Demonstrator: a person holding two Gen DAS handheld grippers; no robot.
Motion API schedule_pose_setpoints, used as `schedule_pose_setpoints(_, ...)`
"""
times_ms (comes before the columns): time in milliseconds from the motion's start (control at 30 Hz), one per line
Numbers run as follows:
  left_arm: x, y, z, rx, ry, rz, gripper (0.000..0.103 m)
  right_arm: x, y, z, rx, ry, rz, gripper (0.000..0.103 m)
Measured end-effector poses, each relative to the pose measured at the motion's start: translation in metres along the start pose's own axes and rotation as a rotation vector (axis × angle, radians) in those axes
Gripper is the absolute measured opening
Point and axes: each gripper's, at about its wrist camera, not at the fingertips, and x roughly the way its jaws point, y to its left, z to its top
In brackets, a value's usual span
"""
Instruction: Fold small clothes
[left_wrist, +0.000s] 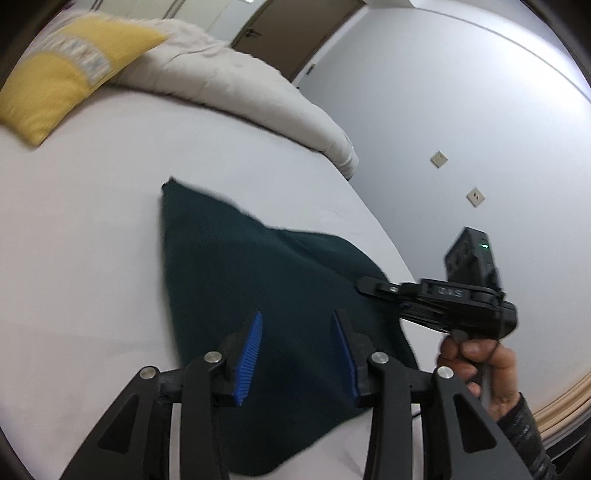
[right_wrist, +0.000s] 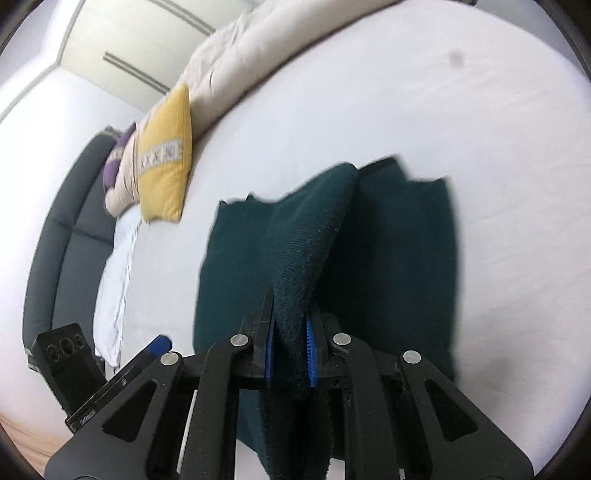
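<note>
A dark green knit garment (left_wrist: 258, 280) lies on the white bed sheet (left_wrist: 81, 229). My left gripper (left_wrist: 297, 321) hovers open just above its near part, blue pads apart, holding nothing. My right gripper (right_wrist: 290, 306) is shut on a raised fold of the same garment (right_wrist: 388, 251), lifting that edge off the sheet. In the left wrist view the right gripper (left_wrist: 365, 285) pinches the garment's right corner. In the right wrist view the left gripper's body (right_wrist: 92, 373) shows at lower left.
A yellow pillow (left_wrist: 62, 85) and a cream duvet (left_wrist: 236, 81) lie at the bed's far side. A dark grey headboard (right_wrist: 62, 251) and a white pillow (right_wrist: 114, 280) show in the right wrist view. A wall (left_wrist: 461, 110) with sockets stands past the bed's right edge.
</note>
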Motion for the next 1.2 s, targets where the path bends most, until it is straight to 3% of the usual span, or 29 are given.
schedule_pose_setpoints(133,0.032,-0.017,0.006,0.071,0.020,0.058,0.041,-0.034,-0.038,-0.004,0.038,-0.010,-0.015,0.011)
schedule_pose_setpoints(200,0.056,-0.015,0.003,0.096,0.067,0.116,0.043,-0.021,-0.072,-0.012,0.092,0.018,-0.047,0.011)
schedule_pose_setpoints(267,0.080,-0.002,-0.007,0.081,0.115,0.145,0.042,-0.003,-0.102,-0.021,0.136,0.039,-0.014,0.011)
schedule_pose_setpoints(333,0.082,0.006,-0.013,0.087,0.096,0.142,0.041,-0.004,-0.115,-0.024,0.183,0.004,0.064,0.011)
schedule_pose_setpoints(467,0.077,0.008,-0.010,0.081,0.103,0.131,0.041,-0.006,-0.108,-0.024,0.147,0.011,0.032,0.015)
schedule_pose_setpoints(600,0.056,0.003,0.003,0.097,0.034,0.155,0.043,-0.040,-0.074,-0.018,0.079,-0.079,-0.122,0.021)
schedule_pose_setpoints(700,0.063,0.000,0.022,0.109,0.025,0.174,0.043,-0.043,-0.046,-0.002,0.026,-0.092,-0.043,0.021)
schedule_pose_setpoints(833,0.089,0.008,0.042,0.117,0.082,0.248,0.043,-0.007,-0.007,0.022,-0.044,0.000,0.018,0.020)
schedule_pose_setpoints(933,0.126,0.022,0.044,0.129,0.195,0.310,0.045,0.038,-0.018,0.039,0.028,0.093,-0.001,0.017)
schedule_pose_setpoints(967,0.130,0.024,0.045,0.138,0.200,0.318,0.045,0.049,-0.021,0.042,0.053,0.105,-0.013,0.015)
schedule_pose_setpoints(1033,0.136,0.028,0.047,0.129,0.217,0.314,0.045,0.068,-0.032,0.055,0.104,0.090,0.001,0.002)
schedule_pose_setpoints(1200,0.148,0.034,0.048,0.132,0.235,0.311,0.046,0.071,-0.058,0.067,0.175,0.040,0.050,0.000)
